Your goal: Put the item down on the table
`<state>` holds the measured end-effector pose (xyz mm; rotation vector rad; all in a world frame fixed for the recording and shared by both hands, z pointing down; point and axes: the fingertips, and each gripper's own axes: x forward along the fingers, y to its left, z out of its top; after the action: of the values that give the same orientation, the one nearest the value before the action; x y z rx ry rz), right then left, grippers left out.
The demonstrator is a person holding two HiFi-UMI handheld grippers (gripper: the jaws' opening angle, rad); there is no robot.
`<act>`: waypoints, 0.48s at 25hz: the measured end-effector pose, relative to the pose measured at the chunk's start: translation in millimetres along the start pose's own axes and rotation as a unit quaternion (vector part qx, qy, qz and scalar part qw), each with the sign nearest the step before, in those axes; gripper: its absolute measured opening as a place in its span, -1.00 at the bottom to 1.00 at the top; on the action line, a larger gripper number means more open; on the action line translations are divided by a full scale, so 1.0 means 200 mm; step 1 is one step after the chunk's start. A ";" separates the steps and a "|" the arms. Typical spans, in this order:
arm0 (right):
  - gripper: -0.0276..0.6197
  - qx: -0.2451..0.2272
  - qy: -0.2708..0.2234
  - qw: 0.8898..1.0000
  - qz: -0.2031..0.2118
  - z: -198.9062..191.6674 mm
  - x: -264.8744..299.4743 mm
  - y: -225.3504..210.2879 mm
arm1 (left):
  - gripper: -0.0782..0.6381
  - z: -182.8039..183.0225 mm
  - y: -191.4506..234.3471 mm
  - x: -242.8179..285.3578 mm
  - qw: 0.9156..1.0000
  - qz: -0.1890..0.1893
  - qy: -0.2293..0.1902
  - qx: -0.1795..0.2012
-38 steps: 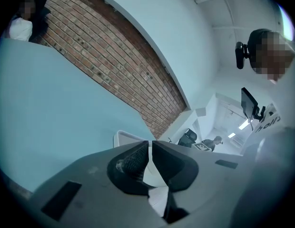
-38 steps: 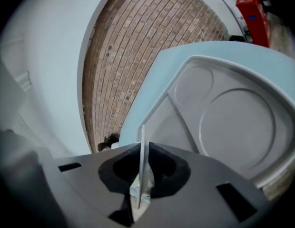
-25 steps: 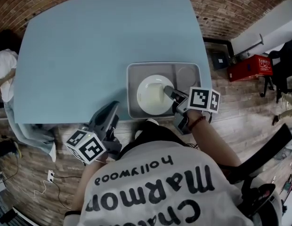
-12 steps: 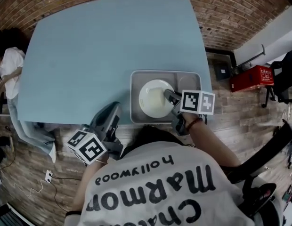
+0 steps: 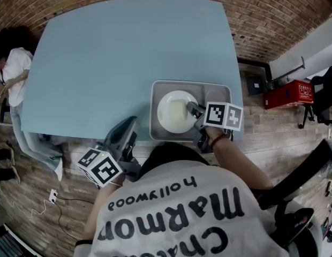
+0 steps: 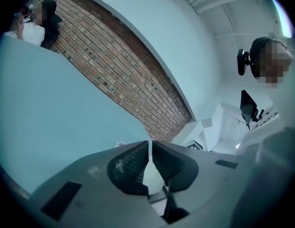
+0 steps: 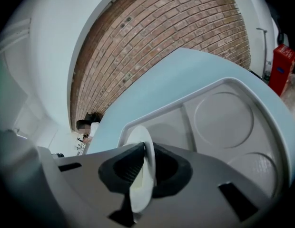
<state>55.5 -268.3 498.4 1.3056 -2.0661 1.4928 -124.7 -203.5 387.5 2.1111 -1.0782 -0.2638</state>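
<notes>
A white plate [image 5: 175, 111] hangs over the left compartment of a grey tray [image 5: 217, 92], which lies at the near right edge of the light blue table [image 5: 123, 52]. My right gripper [image 5: 194, 111] is shut on the plate's right rim. In the right gripper view the plate [image 7: 140, 146] stands edge-on between the jaws of the right gripper [image 7: 146, 148], above the tray [image 7: 223, 118]. My left gripper [image 5: 128, 127] is held off the table's near edge, shut and empty. In the left gripper view the left gripper [image 6: 150, 146] has its tips touching.
A person in white [image 5: 10, 68] sits at the table's far left corner. A red box [image 5: 292, 92] stands on the wooden floor to the right, with a black chair [image 5: 294, 181] nearer me. A brick wall runs behind the table.
The head view has shifted a little. The plate looks slightly smaller and stays over the tray in the right gripper. The left gripper has kept its place.
</notes>
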 end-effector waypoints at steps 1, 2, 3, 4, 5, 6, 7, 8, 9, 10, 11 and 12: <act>-0.82 -0.002 0.000 1.000 0.001 0.00 0.01 0.00 | -0.71 0.00 0.00 0.00 1.000 0.001 -0.001 -0.001; -0.82 -0.003 0.001 1.000 0.002 0.00 0.01 0.01 | -0.71 0.00 0.00 0.00 1.000 0.001 -0.001 -0.001; -0.82 -0.004 0.003 1.000 0.003 0.00 0.02 0.01 | -0.71 0.00 0.00 0.00 1.000 0.002 -0.001 -0.002; -0.82 -0.005 0.004 1.000 0.003 0.00 0.03 0.01 | -0.71 0.00 0.00 0.00 1.000 0.003 -0.002 -0.002; -0.82 -0.005 0.004 1.000 0.003 0.00 0.03 0.02 | -0.71 0.00 0.01 0.00 1.000 0.004 -0.002 -0.002; -0.82 -0.005 0.004 1.000 0.003 -0.01 0.03 0.02 | -0.71 0.00 0.01 -0.01 1.000 0.005 -0.003 -0.002; -0.81 -0.007 0.004 1.000 0.003 -0.01 0.04 0.02 | -0.71 0.00 0.01 -0.01 1.000 0.006 -0.004 -0.003; -0.81 -0.012 0.004 1.000 0.002 -0.01 0.04 0.02 | -0.71 0.00 0.02 -0.01 1.000 0.006 -0.004 -0.004; -0.80 -0.018 0.004 1.000 0.000 -0.01 0.04 0.02 | -0.71 0.00 0.02 -0.01 1.000 0.007 -0.004 -0.004; -0.79 -0.024 0.004 1.000 -0.004 -0.01 0.04 0.02 | -0.71 0.00 0.02 -0.01 1.000 0.007 -0.004 -0.004; -0.77 -0.028 0.005 1.000 -0.008 -0.01 0.04 0.01 | -0.71 0.00 0.02 -0.01 1.000 0.006 -0.004 -0.005; -0.76 -0.030 0.005 0.999 -0.011 -0.01 0.05 0.01 | -0.71 0.00 0.02 0.00 1.000 0.005 -0.003 -0.005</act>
<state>48.3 -271.3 503.8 1.2910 -2.0671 1.4138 -127.7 -204.7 389.7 2.0968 -1.0894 -0.2707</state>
